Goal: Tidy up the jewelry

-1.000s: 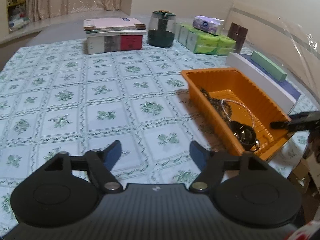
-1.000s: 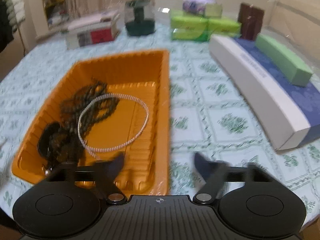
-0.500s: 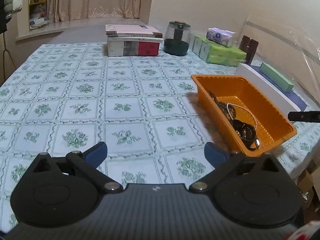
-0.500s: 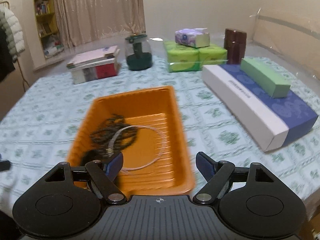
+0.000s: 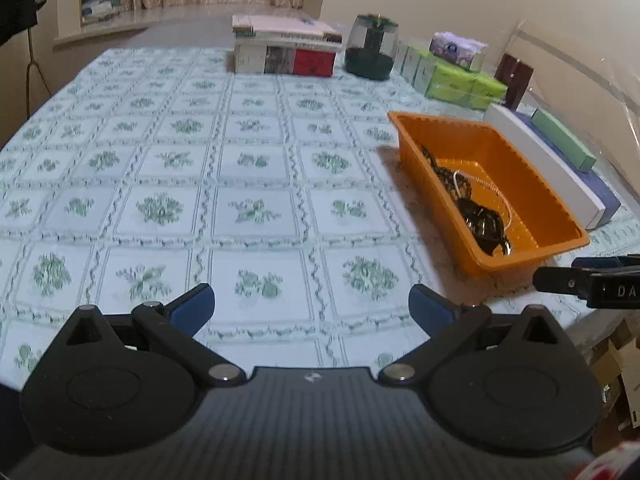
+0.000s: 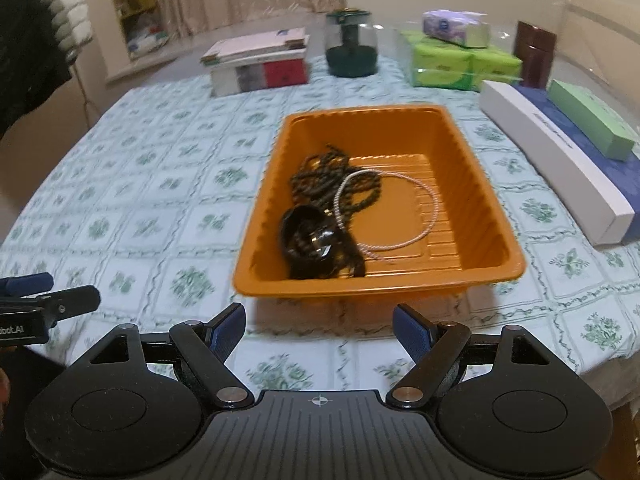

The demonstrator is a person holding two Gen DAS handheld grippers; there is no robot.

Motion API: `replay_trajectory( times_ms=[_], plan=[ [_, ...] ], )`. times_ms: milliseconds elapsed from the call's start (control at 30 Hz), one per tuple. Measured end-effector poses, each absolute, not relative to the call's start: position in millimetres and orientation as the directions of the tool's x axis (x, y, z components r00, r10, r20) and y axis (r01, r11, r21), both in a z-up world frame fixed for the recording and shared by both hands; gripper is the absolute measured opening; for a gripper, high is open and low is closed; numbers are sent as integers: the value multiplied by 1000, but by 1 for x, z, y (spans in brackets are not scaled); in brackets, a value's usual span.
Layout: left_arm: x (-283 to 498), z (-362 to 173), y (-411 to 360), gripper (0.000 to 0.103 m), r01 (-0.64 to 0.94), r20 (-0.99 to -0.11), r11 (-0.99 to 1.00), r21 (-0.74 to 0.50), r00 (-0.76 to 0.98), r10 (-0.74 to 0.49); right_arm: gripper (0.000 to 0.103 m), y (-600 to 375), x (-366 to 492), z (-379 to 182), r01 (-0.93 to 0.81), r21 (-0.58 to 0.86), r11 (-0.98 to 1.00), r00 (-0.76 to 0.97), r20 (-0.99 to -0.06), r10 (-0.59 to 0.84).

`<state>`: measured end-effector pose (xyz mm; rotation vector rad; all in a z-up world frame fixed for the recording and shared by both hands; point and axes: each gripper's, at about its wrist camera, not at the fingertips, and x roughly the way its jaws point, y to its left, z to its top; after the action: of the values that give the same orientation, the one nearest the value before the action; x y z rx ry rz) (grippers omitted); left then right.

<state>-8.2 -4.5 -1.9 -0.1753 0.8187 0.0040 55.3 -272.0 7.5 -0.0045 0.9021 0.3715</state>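
Two grippers empty, jewelry in the orange tray (image 6: 472, 168).

I see my left gripper (image 5: 311, 309) and right gripper (image 6: 318, 325) gaping wide above the tabletop (image 5: 200, 184); the dark bead necklace (image 6: 320, 176), white cord loop (image 6: 400, 216) and black bracelet (image 6: 308, 240) lie inside.

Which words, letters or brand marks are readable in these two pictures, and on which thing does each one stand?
"DA": white letters on the right gripper, cut off by the picture's edge in the left wrist view.
"obot.AI": white letters on the left gripper, its start cut off in the right wrist view.
Long white box: a line of print on its side, too blurred to read.
Tissue pack and book stack: print too small to read.
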Motion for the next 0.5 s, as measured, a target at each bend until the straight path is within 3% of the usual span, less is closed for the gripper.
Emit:
replay_trajectory(
  times_ms=[500],
  plan=[
    [-14,-9,0,102,-111,-749,990,-88,663,8,80,-243,57,-2,-359,166,918,523,-779,346]
  ],
)
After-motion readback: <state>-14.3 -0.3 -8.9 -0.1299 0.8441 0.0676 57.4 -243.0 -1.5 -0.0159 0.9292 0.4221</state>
